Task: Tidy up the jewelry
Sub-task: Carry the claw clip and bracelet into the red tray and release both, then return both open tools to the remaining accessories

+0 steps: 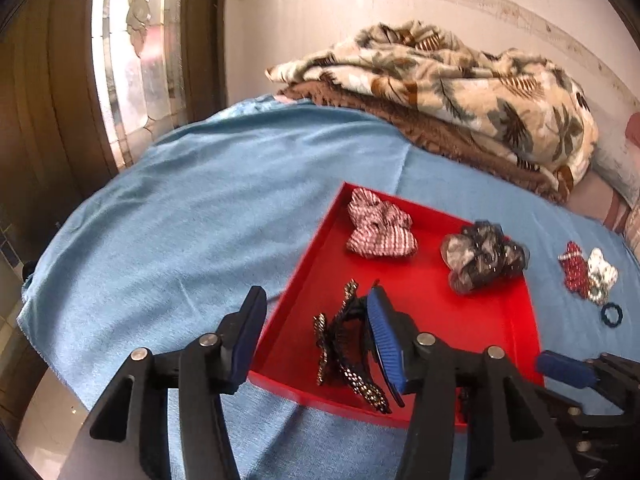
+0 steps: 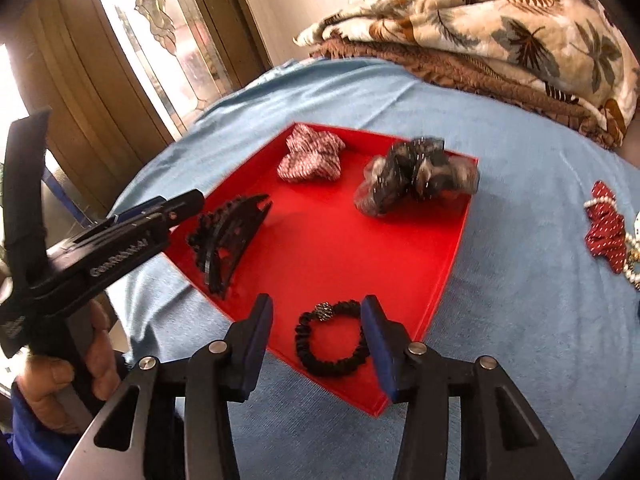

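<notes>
A red tray (image 1: 472,320) (image 2: 320,248) lies on a blue cloth. It holds a red-white checked scrunchie (image 1: 378,230) (image 2: 310,156), a grey-black scrunchie (image 1: 482,256) (image 2: 412,178), a black studded claw clip (image 1: 348,344) (image 2: 228,236) and a black hair tie (image 2: 330,338). My left gripper (image 1: 316,320) is open, hovering over the tray's near left edge with the claw clip between its fingers. My right gripper (image 2: 318,332) is open above the hair tie, which lies flat between its fingers. The right gripper's tip (image 1: 560,368) shows in the left wrist view.
On the cloth right of the tray lie a red dotted scrunchie (image 1: 574,268) (image 2: 606,228), a white patterned scrunchie (image 1: 600,274) and a small dark blue hair tie (image 1: 612,314). Folded leaf-print blankets (image 1: 460,92) are piled at the back. A door (image 1: 48,80) stands at left.
</notes>
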Demonstrator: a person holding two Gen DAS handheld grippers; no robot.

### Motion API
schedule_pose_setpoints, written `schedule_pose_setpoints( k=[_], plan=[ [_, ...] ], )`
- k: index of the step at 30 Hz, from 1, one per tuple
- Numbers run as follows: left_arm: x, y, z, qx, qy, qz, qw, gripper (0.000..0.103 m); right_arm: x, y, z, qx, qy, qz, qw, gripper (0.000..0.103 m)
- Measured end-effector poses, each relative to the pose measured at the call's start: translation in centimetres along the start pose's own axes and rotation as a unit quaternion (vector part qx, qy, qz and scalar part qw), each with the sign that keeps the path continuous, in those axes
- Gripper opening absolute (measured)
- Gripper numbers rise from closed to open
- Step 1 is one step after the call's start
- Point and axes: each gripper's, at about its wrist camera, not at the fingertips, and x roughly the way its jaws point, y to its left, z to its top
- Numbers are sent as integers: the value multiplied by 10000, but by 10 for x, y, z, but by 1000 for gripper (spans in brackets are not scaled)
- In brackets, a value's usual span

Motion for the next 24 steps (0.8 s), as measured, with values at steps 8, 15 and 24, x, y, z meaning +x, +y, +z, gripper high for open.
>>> schedule_pose_setpoints(
  k=[8,15,24],
  plan=[
    [-7,9,-4,-345,-118,-53,9993,62,-50,-42,-18,292,-299,-230,9989,62],
    [-22,-6,-11,-147,-325,37,9994,63,-107,-131,-62,922,-383,-1081,9891,63],
    [-65,-76,1,432,-245,-683,9964,63,-168,-251,-93,1930,-605,-1949,9597,63]
  ],
)
